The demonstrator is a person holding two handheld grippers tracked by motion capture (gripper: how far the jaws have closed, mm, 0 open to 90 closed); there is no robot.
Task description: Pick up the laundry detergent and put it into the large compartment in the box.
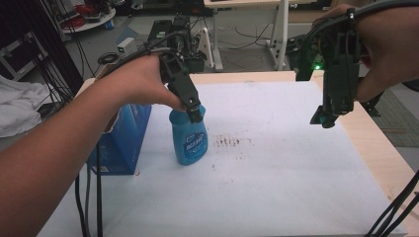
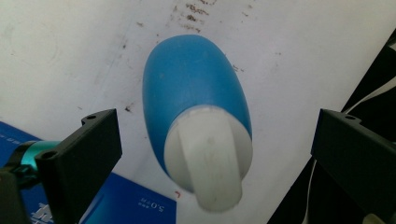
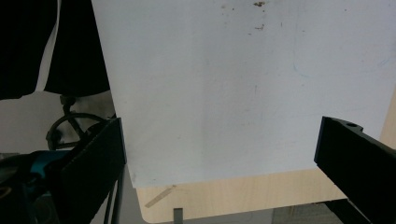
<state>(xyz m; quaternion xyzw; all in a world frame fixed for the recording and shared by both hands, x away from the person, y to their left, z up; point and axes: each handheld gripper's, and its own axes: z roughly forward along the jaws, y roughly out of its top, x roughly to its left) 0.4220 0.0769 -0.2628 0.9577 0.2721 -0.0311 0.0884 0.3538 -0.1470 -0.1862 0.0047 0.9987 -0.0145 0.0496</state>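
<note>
- The blue bottle (image 1: 189, 139) is standing upright on the white sheet (image 1: 276, 173) that is covering the table, left of the middle and just beside a blue box (image 1: 121, 140), which is sitting at the sheet's left edge.
- The person's left hand (image 1: 133, 81) is holding the left gripper (image 1: 196, 114) right over the bottle's top, with the arm coming in from the lower left.
- In the left gripper view the jaws are standing wide apart, one on each side of the bottle's white cap (image 2: 210, 156), and neither one is touching it; the bottle (image 2: 194, 98) is sitting between them, seen from above.
- A smear of brownish marks (image 1: 232, 142) is showing on the sheet just to the right of the bottle.
- The right hand (image 1: 383, 44) is holding the right gripper (image 1: 326, 118) up in the air over the sheet's right edge, well apart from the bottle, pointing down.
- In the right gripper view its jaws are spread wide too, with nothing between them but the bare sheet (image 3: 224, 93) and the wooden table edge (image 3: 243, 193) beyond it.
- Black cables (image 1: 89, 197) are trailing down past the left forearm at the lower left.
</note>
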